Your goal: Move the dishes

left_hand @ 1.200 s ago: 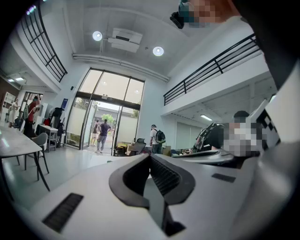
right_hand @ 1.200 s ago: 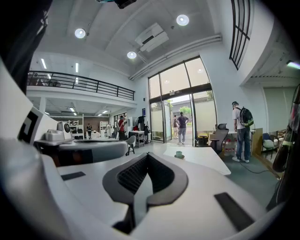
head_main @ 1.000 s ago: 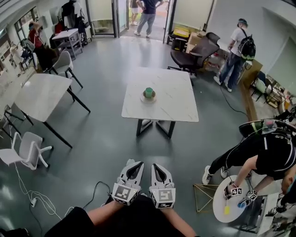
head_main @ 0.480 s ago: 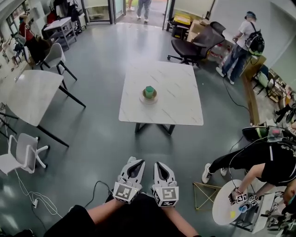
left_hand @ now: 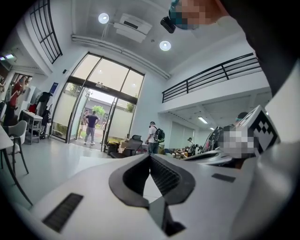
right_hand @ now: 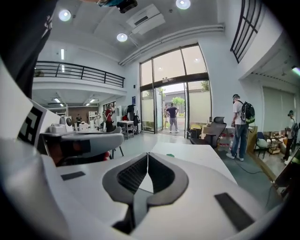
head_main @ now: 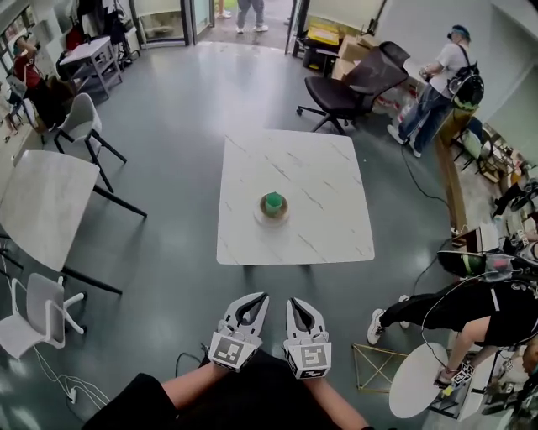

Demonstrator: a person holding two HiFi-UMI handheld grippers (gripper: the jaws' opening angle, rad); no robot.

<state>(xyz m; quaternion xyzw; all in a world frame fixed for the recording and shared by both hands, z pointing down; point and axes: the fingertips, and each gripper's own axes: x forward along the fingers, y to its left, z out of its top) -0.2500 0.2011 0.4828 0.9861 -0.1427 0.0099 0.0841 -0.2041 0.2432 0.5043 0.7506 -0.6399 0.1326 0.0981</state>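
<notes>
One square, marble-topped counter (head_main: 324,168) stands at the centre of the head view, and it carries the only dishes in sight: one green cup (head_main: 273,201) standing upright on one pale saucer (head_main: 271,216), set a little below and left of the counter's middle. A second, similar counter (head_main: 42,206) stands bare at the left edge of the frame, and one small round table (head_main: 416,390) sits in the lower right corner. Two white chairs are at the left, one in the upper left (head_main: 80,122) and one in the lower left (head_main: 38,315), and one black office chair (head_main: 349,84) is above the central counter on the right. At least three other people are in the room: one with a backpack (head_main: 445,71) in the upper right, one bent low (head_main: 479,302) at the right edge, and one (head_main: 248,8) in the doorway at the top. Two grippers are held side by side at the bottom centre of the head view, the left gripper (head_main: 256,296) and the right gripper (head_main: 295,301) just beside each other, both pointing up the frame toward the counter but well short of its near edge. Their marker cubes face the camera, and two bare forearms (head_main: 189,385) reach in from the lower edge. In each gripper view the jaws are pressed together at the tips with nothing between them.
</notes>
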